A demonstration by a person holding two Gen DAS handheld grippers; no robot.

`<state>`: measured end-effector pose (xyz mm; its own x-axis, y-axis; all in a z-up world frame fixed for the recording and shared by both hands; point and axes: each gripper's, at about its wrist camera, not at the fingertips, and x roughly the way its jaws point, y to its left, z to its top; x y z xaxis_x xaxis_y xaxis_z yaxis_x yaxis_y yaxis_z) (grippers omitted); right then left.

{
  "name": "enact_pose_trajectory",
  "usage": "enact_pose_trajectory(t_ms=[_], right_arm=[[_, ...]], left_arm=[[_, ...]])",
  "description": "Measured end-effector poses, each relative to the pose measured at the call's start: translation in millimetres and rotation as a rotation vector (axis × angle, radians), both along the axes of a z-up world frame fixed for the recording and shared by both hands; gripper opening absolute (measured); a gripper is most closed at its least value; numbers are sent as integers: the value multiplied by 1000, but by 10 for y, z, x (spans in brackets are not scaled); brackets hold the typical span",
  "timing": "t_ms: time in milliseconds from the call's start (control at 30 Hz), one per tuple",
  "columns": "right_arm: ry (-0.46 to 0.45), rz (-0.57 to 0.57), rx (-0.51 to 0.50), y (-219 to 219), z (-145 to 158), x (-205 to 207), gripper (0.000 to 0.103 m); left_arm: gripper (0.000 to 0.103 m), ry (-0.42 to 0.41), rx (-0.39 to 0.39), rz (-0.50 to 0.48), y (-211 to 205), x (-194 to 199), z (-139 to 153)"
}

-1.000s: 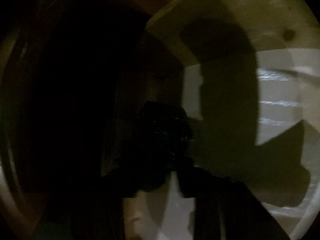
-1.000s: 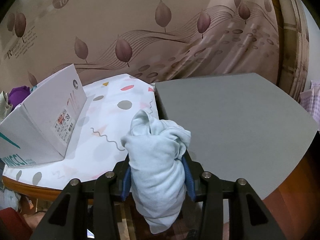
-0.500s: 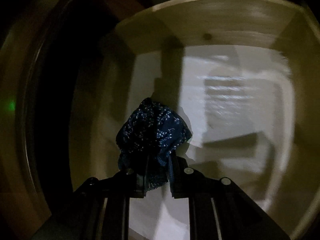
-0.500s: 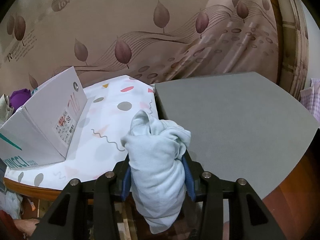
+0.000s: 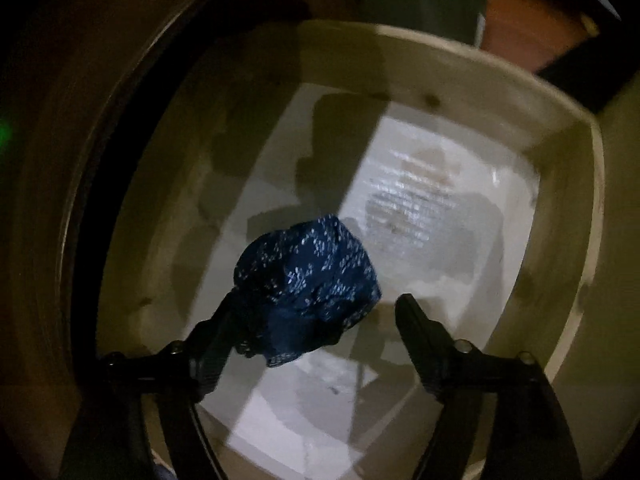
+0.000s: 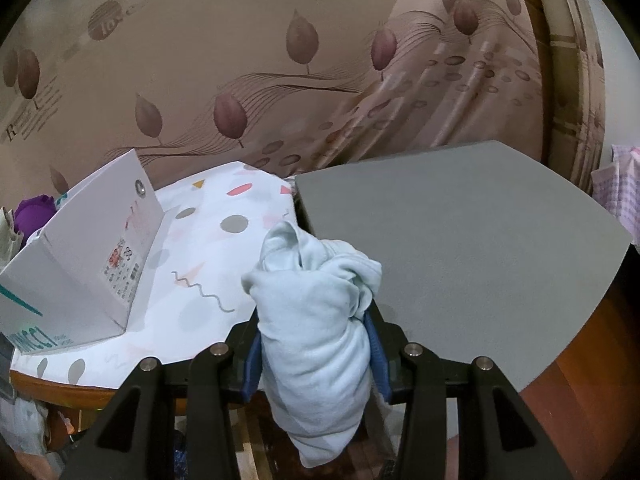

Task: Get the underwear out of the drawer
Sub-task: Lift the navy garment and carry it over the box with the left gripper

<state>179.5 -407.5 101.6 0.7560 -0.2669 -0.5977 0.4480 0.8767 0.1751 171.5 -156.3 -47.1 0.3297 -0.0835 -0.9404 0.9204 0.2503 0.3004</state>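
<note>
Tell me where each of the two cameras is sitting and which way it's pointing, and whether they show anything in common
Left wrist view: on the left gripper, looking steeply down into the pale drawer; its two black fingers stand wide apart, having just opened, with the dark blue patterned underwear against the left finger.
Right wrist view: on the right gripper, looking forward and somewhat down over a grey board and patterned cloth toward a curtain; its fingers clamp the light blue underwear.
Shared: nothing shows in both views.
</note>
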Motion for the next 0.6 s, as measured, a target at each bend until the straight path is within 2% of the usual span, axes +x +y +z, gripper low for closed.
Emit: enact_pose_trajectory(t_ms=[33,100,200,300,433,500,600], right_arm=[[-1,-3,3,-11,1,-1,44],[-5,-5,0,-17,12,-5,44],[-13,-3,-6,-9,24,-15,44],[-13,-5,-1,-22,24,-15,44],[-11,-7,11,-37,16,-13,44],[-9,-5,11,-32,15,-10,44],[-8,-2,15,-34,13,-6,44]], left_arm=[[82,17,-5,13,-35,-17,-10],[82,-3,-12,37,-86,-23,-58],[82,27,4,69,-144,120,-135],[82,68,7,101,-405,349,-196],[82,65,0,115,-397,618,-371],[83,82,-27,133,-426,662,-418],[77,107,-65,166,-386,680,-461]])
